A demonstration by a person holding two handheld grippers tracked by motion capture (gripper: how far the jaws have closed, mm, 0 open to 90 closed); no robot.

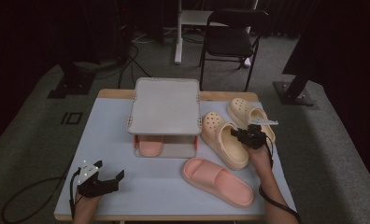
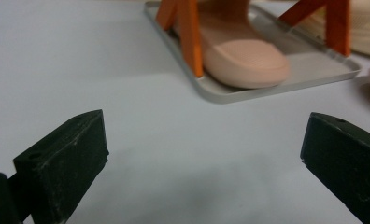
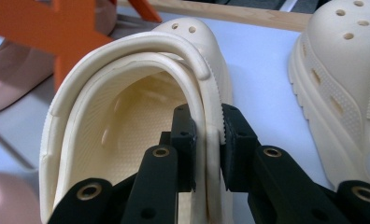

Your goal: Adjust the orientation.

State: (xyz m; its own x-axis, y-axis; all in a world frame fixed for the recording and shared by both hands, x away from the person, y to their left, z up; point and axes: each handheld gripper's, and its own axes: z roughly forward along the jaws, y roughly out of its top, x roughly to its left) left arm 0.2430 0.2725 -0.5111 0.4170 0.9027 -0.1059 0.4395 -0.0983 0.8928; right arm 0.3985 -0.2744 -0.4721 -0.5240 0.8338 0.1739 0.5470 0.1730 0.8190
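Two cream clogs lie at the table's right, the nearer one (image 1: 223, 140) (image 3: 127, 140) beside the farther one (image 1: 244, 109) (image 3: 342, 84). My right gripper (image 1: 246, 136) (image 3: 206, 126) is shut on the nearer clog, its pads pressing the side wall and folded strap from both sides. One pink slipper (image 1: 218, 181) lies on the table in front. A second pink slipper (image 1: 150, 145) (image 2: 244, 60) sits on the lower tray of the grey shoe rack (image 1: 167, 105). My left gripper (image 1: 110, 169) (image 2: 204, 140) rests open at the front left, with nothing between its jaws.
The rack stands on orange legs (image 2: 190, 37) at the table's middle back. The table (image 1: 141, 186) has a pale mat and a wooden far edge. A black folding chair (image 1: 232, 37) and cables lie on the floor beyond.
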